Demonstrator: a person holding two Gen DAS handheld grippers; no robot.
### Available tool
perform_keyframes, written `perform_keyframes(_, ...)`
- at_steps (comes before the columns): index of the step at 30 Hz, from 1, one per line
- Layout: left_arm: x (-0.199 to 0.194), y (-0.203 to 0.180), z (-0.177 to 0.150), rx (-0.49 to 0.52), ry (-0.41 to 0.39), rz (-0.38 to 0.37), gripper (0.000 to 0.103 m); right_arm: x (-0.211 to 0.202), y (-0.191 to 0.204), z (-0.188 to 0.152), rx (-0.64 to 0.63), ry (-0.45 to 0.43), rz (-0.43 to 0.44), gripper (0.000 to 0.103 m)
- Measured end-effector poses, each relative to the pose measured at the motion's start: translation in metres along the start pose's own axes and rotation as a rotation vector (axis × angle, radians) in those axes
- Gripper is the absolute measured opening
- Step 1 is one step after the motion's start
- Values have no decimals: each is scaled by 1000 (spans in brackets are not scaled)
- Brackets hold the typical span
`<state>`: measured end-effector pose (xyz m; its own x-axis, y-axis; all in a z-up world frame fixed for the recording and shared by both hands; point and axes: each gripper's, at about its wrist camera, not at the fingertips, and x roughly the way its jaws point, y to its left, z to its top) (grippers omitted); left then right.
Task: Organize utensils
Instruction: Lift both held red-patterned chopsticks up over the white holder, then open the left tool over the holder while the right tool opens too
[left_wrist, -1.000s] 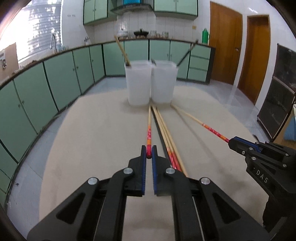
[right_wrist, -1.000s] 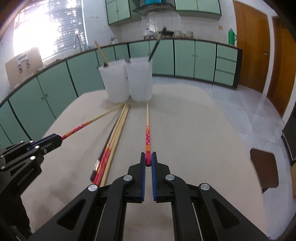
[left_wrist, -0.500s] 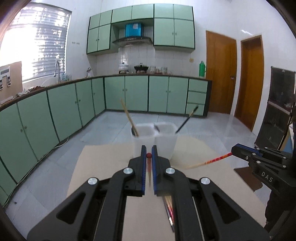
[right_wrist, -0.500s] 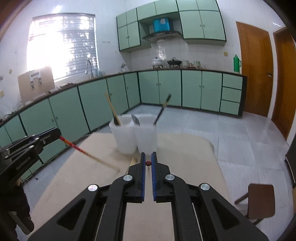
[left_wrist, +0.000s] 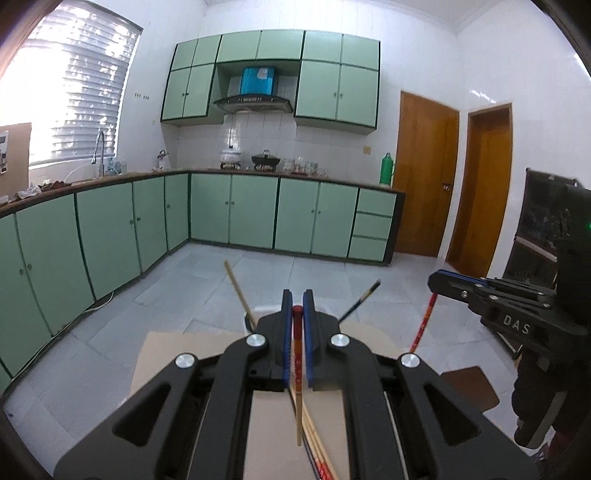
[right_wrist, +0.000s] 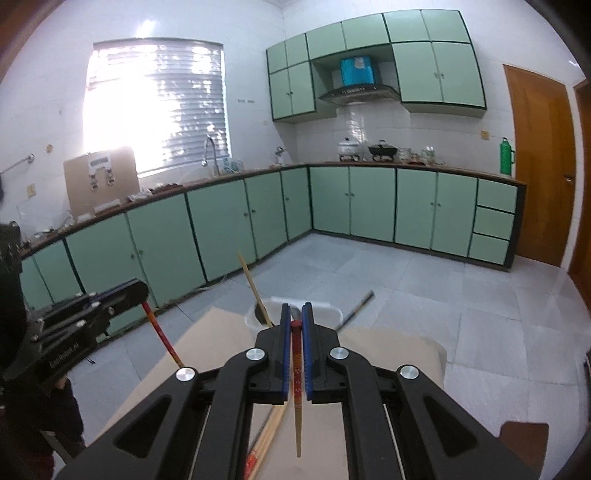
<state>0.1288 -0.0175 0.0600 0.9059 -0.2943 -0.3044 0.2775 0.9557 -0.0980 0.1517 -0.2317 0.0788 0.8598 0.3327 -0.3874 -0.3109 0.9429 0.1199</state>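
1. Since a second ago we have raised both grippers off the table (left_wrist: 177, 350). Each chopstick then lay flat and pointed at the tubs; now each hangs tip-down from its jaws, and the view has tipped up to take in the kitchen cabinets.
2. The table now sits below and ahead of both tools, and the two white tubs (right_wrist: 317, 308) stand just past the fingertips, largely hidden behind them. One tub holds a pale stick, the other a dark one, both leaning out.
3. Our left gripper (left_wrist: 297, 314) is closed down to a narrow slit on a chopstick (left_wrist: 297, 387), pinched at its red butt end.
4. Our right gripper (right_wrist: 295, 325) is closed just as narrowly on a second chopstick (right_wrist: 297, 406), also at the red end, with the pale tip dangling beneath the jaws.
5. Spare chopsticks (left_wrist: 317, 443) lie in a bundle on the table under the left tool.
6. We judge these sticks light, stiff and smooth. Held at the very end, a stick can pivot or slip between the pads, so a firm pinch a little below the red cap would steady it.
7. The tip swings free, so it should be lined up over a tub's mouth before we let go.
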Motion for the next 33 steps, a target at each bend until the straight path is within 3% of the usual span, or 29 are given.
perform_keyframes(9, 29, -10, 68, 45, -135, 6, 5, 22, -12, 86, 17, -130, 17, 6)
perform_keyframes(15, 69, -17, 95, 83, -192, 36, 5, 53, -21, 116, 10, -170, -28, 6)
perform_keyframes(19, 105, -17, 90, 94, -176, 53, 5, 86, -29, 112, 11, -149, -61, 6)
perform_keyframes(26, 160, 1, 59, 61, -67, 56, 5, 134, -38, 77, 15, -60, -76, 6)
perform_keyframes(33, 178, 22, 32, 46, 26, 70, 6, 155, -38, 47, 7, 15, -86, 8)
